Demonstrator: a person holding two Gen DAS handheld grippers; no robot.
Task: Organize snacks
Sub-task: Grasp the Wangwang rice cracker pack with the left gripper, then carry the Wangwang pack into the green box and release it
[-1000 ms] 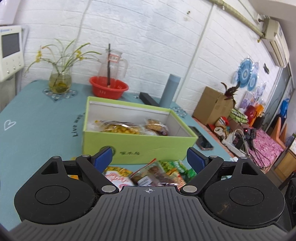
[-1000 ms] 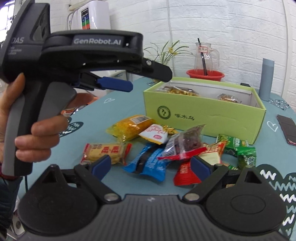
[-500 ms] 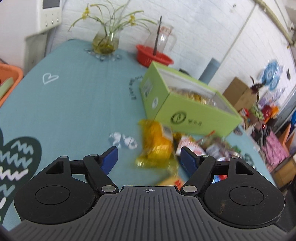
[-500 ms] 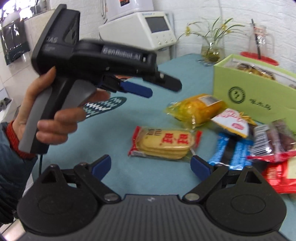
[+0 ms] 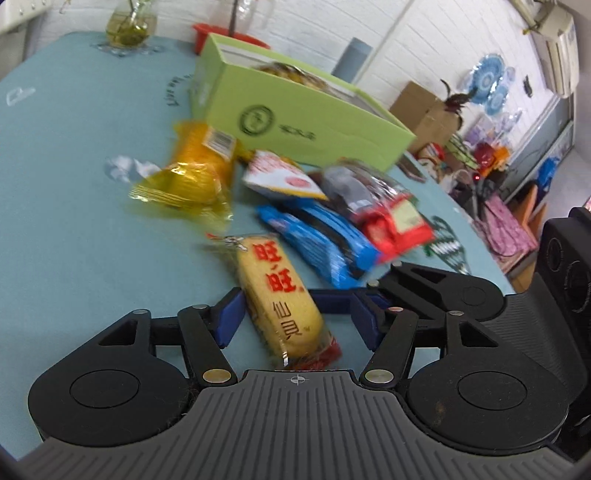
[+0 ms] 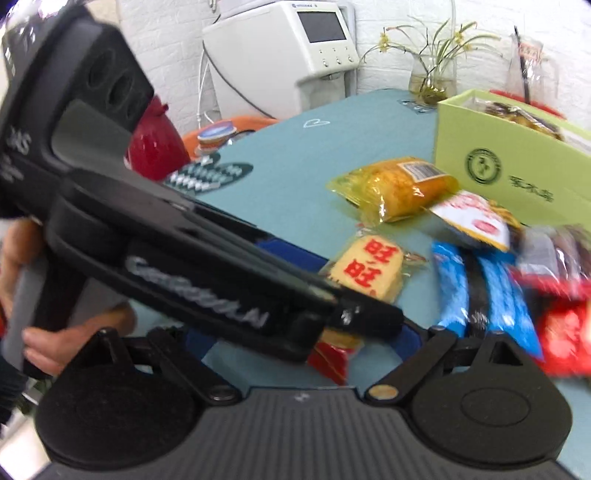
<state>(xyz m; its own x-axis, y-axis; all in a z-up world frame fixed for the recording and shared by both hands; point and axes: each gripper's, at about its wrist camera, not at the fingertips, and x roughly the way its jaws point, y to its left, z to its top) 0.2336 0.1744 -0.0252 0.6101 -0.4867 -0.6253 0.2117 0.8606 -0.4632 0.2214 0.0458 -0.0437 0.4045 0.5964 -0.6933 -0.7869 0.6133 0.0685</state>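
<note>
On the teal tabletop (image 5: 74,229) we see a glass vase with yellow-flowered stems (image 6: 432,79) and a red plastic basin (image 5: 207,31). We also see a white machine with a small screen (image 6: 291,55), a brown cardboard carton (image 5: 424,110) and a white brick wall (image 5: 295,33).

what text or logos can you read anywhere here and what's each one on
"旺旺" in red, "仙贝" in dark print: rice cracker pack between the left gripper fingers.
"GenRobot.AI", blurred: side of the left gripper, right wrist view.
"Live w...", cut off: teal tablecloth.
Round logo with three characters, too blurred to read: green box.
Barcode label on the yellow bag: unreadable.
Blue packs: blurred.
</note>
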